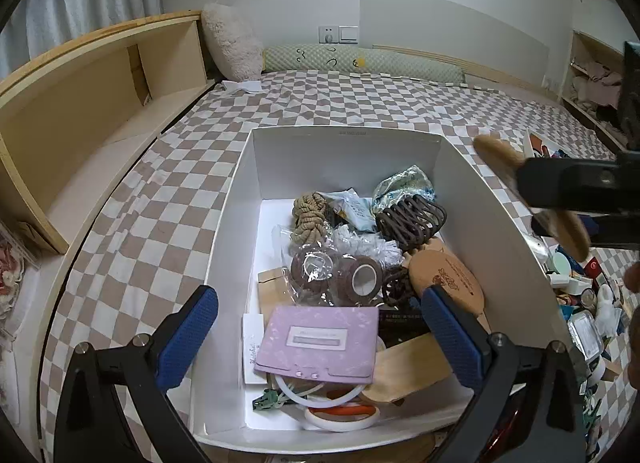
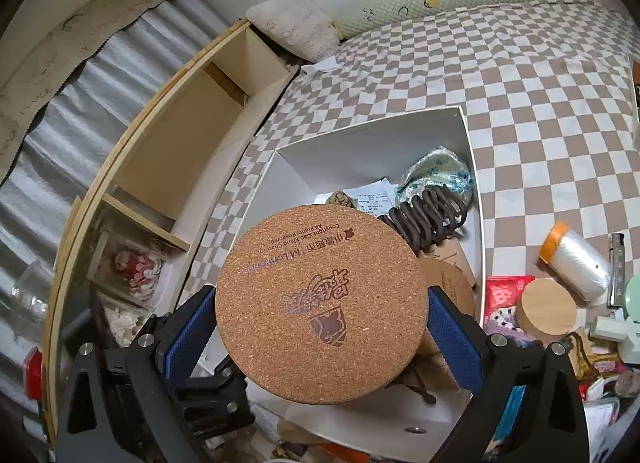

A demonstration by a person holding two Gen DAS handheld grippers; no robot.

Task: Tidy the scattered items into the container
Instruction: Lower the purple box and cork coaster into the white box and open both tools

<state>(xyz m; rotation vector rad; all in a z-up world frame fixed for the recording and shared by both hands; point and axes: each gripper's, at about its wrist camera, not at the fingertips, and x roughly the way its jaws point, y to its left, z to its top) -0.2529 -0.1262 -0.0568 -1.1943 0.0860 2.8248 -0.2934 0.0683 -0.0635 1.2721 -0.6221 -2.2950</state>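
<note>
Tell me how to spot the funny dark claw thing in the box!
Find the white box sitting on the checkered bedspread. Look toward its far right corner, just in front of the shiny blue-green packet. There lies the brown hair claw clip: the only thing with long curved teeth like ribs, unlike the round tape rolls nearby.

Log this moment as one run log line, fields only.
phase: placing | right gripper: shut on cork coaster, over white box | left gripper: open, empty, above box | loose items remain on bed

Bed (image 1: 360, 103) w/ box (image 1: 344, 151), clutter (image 2: 576, 271)
</note>
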